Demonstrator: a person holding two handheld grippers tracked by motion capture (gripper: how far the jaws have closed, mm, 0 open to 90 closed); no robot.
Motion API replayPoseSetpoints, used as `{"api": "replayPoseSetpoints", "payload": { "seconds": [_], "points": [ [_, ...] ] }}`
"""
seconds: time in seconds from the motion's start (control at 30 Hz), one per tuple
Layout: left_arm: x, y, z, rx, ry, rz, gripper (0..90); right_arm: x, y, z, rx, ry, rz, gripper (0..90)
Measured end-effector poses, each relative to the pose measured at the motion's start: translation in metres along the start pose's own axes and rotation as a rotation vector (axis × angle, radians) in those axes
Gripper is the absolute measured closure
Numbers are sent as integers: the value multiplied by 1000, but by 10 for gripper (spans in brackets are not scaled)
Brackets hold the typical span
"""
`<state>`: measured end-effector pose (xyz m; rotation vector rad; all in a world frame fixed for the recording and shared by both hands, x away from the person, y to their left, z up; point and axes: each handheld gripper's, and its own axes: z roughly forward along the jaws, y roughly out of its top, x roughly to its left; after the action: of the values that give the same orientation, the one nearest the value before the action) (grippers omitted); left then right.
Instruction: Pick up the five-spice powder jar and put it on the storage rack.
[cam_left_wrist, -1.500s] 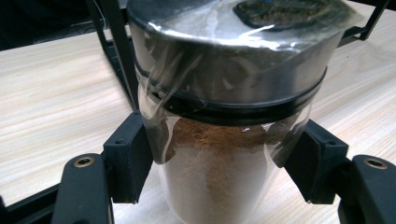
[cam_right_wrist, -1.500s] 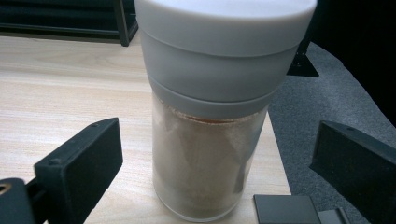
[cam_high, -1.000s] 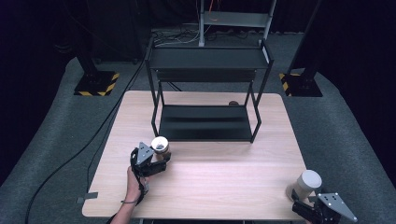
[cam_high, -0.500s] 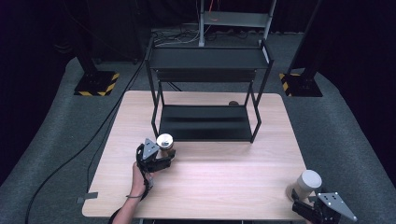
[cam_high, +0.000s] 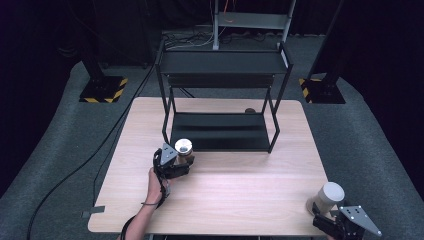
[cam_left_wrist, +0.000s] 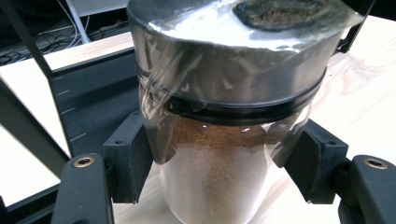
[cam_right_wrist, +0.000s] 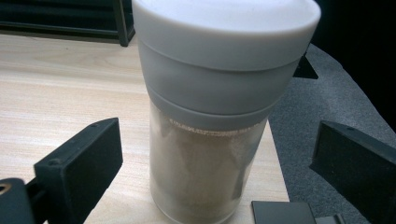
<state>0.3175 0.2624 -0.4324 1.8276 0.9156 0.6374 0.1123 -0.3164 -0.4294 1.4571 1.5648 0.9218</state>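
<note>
I run both units remotely and read the scene from left to right.

Left side: my left gripper (cam_high: 176, 161) sits on the counter (cam_high: 240, 190) just in front of the left front leg of the black two-tier shelf rack (cam_high: 220, 90). Its fingers (cam_left_wrist: 128, 161) pinch a clear spice jar (cam_left_wrist: 224, 140) at the glass body, one pad on each side, just below the lid. The jar stands upright and holds a brown powder. Its lid is metallic silver, and a loose clear plastic wrap hangs over the lid and the upper part of the glass. In the high view this jar (cam_high: 184, 148) appears close to the front edge of the rack's lower shelf, beside the leg.

Centre: the rack stands at the far half of the counter, and a small round brown object (cam_high: 249, 110) lies on the counter behind its lower shelf.

Right side: my right gripper (cam_high: 334, 219) is at the near right corner of the counter. Its fingers (cam_right_wrist: 81, 161) are spread wide, one on each side of a second jar (cam_right_wrist: 215, 121) with clear gaps to the glass. This jar stands upright on the counter near its right edge, carries a pale grey cap, and contains a brownish powder.
</note>
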Motion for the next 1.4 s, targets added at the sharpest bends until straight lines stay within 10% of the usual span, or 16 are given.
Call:
{"api": "replayPoseSetpoints", "payload": {
  "seconds": [1.4],
  "points": [
    [0, 19, 51, -12, -17, 3, 308, -1, 3, -1, -5, -3, -3, 5]
  ]
}}
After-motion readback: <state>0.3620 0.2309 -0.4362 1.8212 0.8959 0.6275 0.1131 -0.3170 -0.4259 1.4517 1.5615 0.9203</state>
